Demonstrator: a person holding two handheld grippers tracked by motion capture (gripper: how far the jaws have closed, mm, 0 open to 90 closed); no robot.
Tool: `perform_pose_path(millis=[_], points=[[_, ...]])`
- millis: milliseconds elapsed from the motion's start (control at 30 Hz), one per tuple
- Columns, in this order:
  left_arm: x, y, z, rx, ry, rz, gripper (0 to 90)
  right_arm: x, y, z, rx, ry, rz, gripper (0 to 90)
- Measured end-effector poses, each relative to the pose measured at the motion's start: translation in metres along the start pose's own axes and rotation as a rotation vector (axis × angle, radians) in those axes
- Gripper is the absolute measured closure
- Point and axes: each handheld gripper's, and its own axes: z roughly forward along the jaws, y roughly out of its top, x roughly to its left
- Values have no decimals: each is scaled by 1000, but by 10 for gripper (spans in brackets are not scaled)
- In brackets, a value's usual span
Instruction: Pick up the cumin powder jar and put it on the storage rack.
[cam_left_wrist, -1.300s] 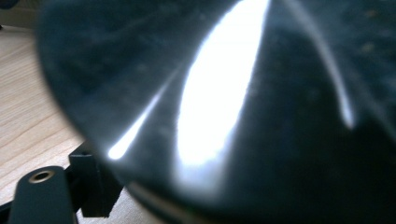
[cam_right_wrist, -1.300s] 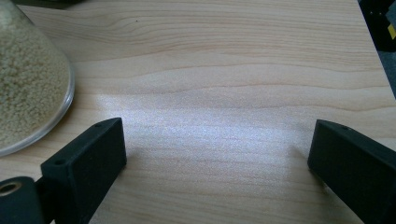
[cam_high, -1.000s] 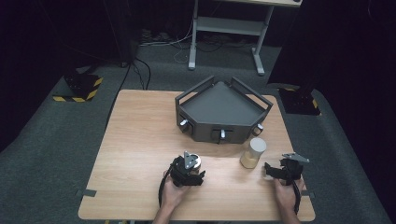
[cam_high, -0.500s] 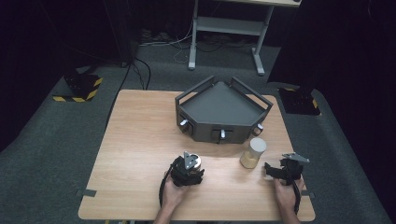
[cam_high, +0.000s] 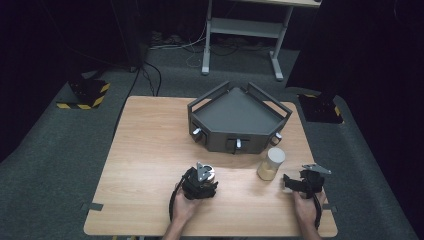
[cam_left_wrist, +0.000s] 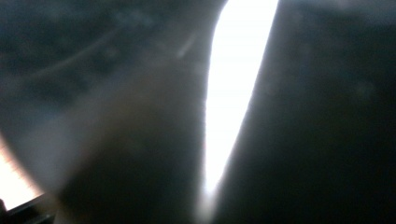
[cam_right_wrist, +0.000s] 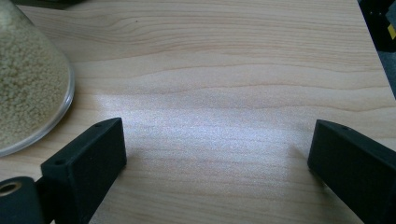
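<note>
A clear jar (cam_high: 271, 164) of pale grains with a light lid stands on the wooden table (cam_high: 150, 140), just in front of the dark grey angular tray (cam_high: 235, 112). My right gripper (cam_high: 287, 182) lies to the jar's right, pointing at it, a short gap away. In the right gripper view its jaws (cam_right_wrist: 215, 130) stand wide open over bare wood, with the jar (cam_right_wrist: 28, 88) at the left edge. My left gripper (cam_high: 200, 182) sits near the table's front middle, shut. The left gripper view is dark and blurred, with a bright slit, so whether anything is between the jaws stays hidden.
The tray has raised rails and small knobs on its front faces. A metal desk frame (cam_high: 240, 30) stands behind the table. A yellow-and-black striped block (cam_high: 82, 97) lies on the floor at left, and a dark box (cam_high: 320, 107) at right.
</note>
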Motion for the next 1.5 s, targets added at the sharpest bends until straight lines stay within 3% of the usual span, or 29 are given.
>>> perform_pose_path(millis=[600, 633, 667, 833, 1167, 1467, 1500], points=[[12, 38, -25, -12, -45, 10, 318, 0, 1, 0, 1, 0, 2, 37], [8, 34, -24, -62, -37, -29, 318, 0, 1, 0, 1, -1, 2, 37], [15, 47, -31, -24, -55, 16, 318, 0, 1, 0, 1, -1, 3, 37], [19, 65, -40, -38, -70, 25, 318, 0, 1, 1, 0, -2, 2, 37], [32, 117, -52, -49, -87, 60, 318, 1, 1, 1, 0, -3, 1, 37], [38, 155, -41, -36, -84, 54, 318, 1, 1, 0, 1, -3, 5, 39], [36, 161, -34, -64, -78, 8, 318, 1, 1, 0, 1, -3, 5, 39]])
